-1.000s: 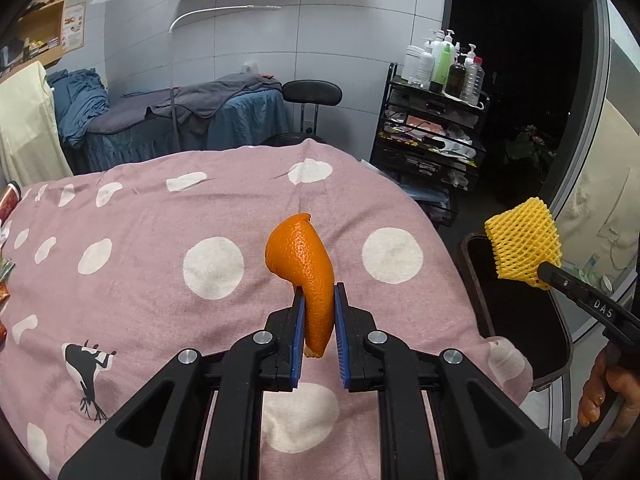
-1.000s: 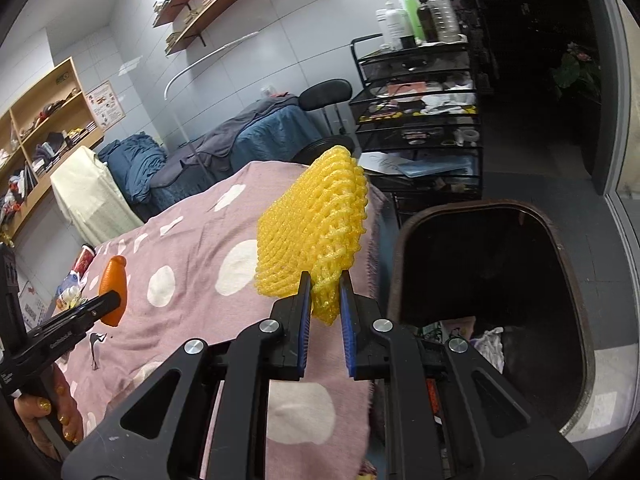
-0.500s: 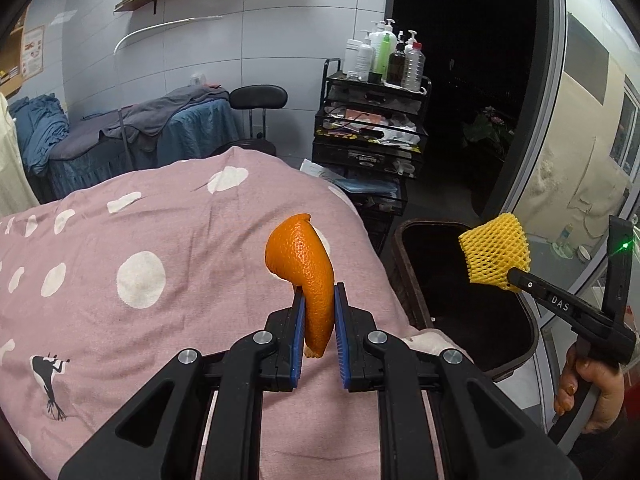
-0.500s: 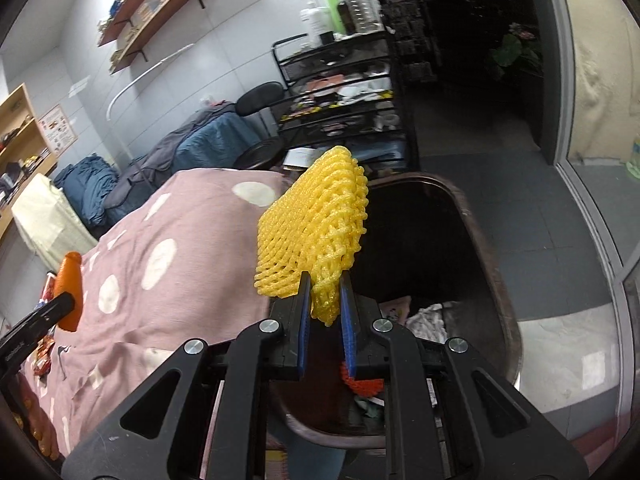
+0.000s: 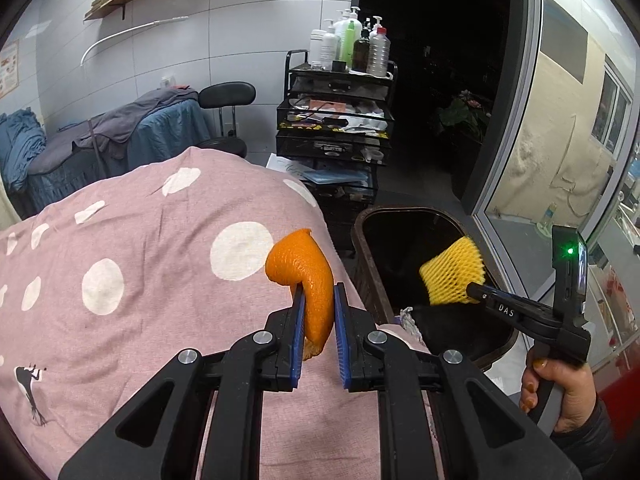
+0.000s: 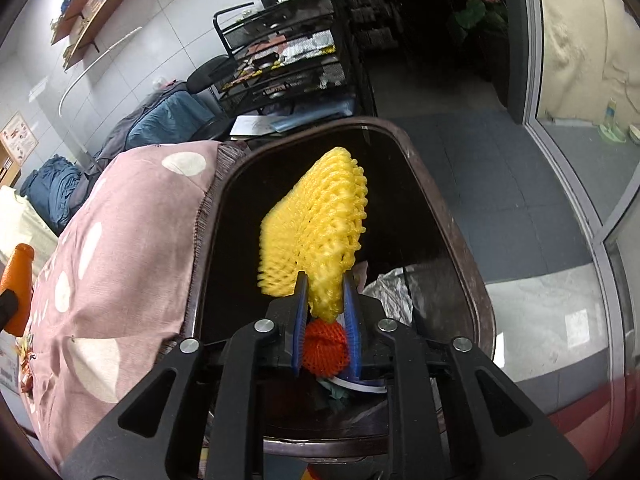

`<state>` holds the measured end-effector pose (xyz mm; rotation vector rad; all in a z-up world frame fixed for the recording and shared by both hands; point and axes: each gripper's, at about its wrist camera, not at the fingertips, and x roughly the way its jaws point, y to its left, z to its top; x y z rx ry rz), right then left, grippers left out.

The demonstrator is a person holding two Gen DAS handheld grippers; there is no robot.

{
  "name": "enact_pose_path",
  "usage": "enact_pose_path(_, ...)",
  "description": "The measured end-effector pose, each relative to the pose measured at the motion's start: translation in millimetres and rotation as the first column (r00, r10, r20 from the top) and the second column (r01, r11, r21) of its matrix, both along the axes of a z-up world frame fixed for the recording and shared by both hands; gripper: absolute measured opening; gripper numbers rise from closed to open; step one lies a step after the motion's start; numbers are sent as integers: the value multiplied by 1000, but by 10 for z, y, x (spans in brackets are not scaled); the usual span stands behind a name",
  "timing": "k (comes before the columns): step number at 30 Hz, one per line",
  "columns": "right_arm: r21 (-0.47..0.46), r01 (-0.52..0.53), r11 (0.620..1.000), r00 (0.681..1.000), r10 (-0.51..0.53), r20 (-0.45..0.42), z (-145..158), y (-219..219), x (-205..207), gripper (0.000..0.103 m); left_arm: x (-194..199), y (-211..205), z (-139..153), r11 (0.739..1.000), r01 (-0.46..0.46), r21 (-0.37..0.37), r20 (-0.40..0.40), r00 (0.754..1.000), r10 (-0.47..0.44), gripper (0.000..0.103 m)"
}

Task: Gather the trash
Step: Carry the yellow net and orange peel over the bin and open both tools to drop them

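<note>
My left gripper [image 5: 318, 304] is shut on an orange peel [image 5: 308, 276] and holds it above the pink dotted cloth [image 5: 140, 260], near its right edge. My right gripper [image 6: 325, 292] is shut on a yellow foam fruit net [image 6: 320, 216] and holds it over the open dark brown trash bin [image 6: 440, 216]. Its jaws look slightly parted around the net. The net [image 5: 452, 272] and the bin [image 5: 368, 248] also show in the left wrist view, to the right of the peel. The bin holds a red net [image 6: 324, 348] and crumpled wrappers.
A black wire cart [image 5: 336, 120] with bottles stands behind the bin. A black chair [image 5: 226, 98] and a blue-covered bed [image 5: 100, 144] stand at the back. A glass door [image 5: 560, 160] is to the right. Snack wrappers [image 6: 24, 356] lie at the cloth's left edge.
Both grippers have swung right toward the bin. The right gripper with the yellow net has moved from beside the bin to above its opening, and its jaws have widened a little.
</note>
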<state>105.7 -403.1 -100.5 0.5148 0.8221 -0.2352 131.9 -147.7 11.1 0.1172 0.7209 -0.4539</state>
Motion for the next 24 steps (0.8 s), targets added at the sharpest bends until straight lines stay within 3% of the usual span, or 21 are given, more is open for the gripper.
enact_pose_path(2,0,9,1000,1000,-9,10,-2,16,-20,45,-1,-28,-13,1000,6,3,-5,1000,-6,14)
enact_pose_path(5,-5,24,1000,999,-24,33,13,29,-78,61,-11,-78,-29,1000,16,7,-11,1000,-16,14)
enact_pose_path(11,4,59,998,995,-59,75,95,-26,-200,68,-38,-178,-8,999,40,6,1,999,-40,14)
enact_pose_path(24,-13,133,991,979,-129,155,395,-211,-394,68,48,-690,-10,990,139,3,-18,990,-139,12)
